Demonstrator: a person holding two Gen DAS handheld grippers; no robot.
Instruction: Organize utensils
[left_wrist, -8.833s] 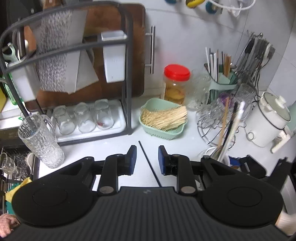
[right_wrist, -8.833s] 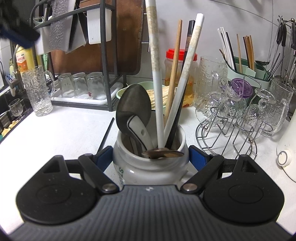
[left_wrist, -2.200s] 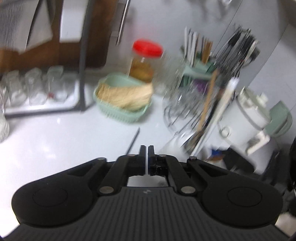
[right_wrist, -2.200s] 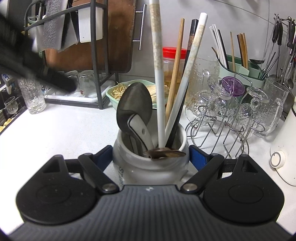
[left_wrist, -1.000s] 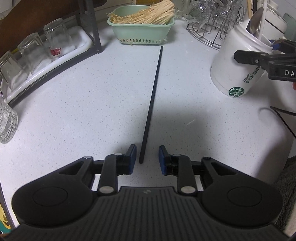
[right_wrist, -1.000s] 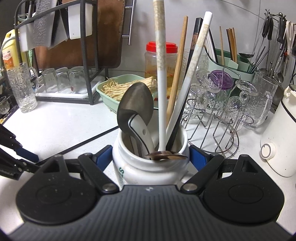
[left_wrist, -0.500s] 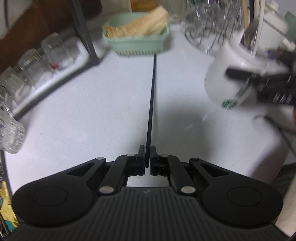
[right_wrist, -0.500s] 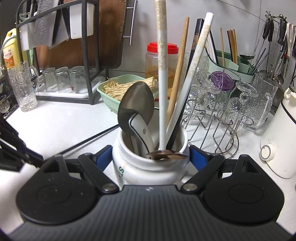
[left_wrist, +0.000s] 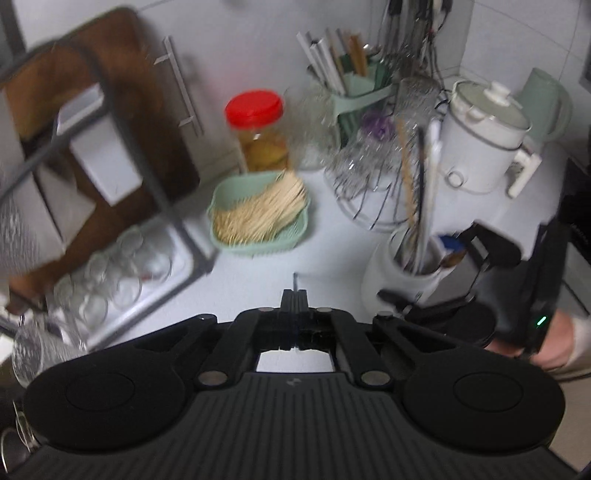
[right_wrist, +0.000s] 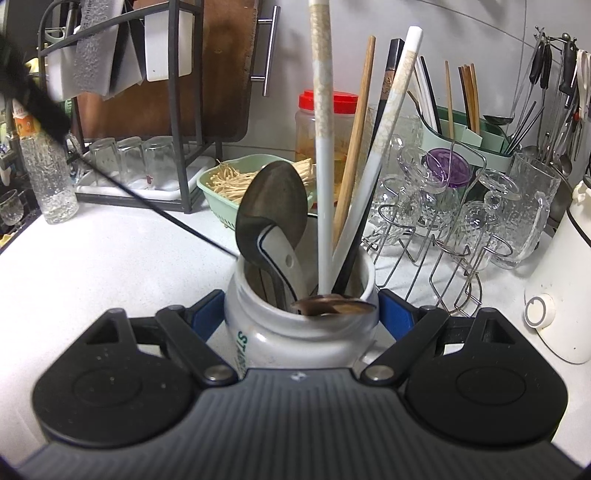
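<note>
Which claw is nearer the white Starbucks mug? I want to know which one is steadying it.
Right. The right claw straddles the white Starbucks mug, a pad against each side. The left claw, shut on the black chopstick, is raised off to the mug's left.

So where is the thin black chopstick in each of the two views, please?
Left wrist: the thin black chopstick shows only as a short tip just above the shut left gripper, lower centre.
Right wrist: a long dark diagonal from upper left toward the white ceramic mug.
Shared landmark: the red-lidded jar.
</note>
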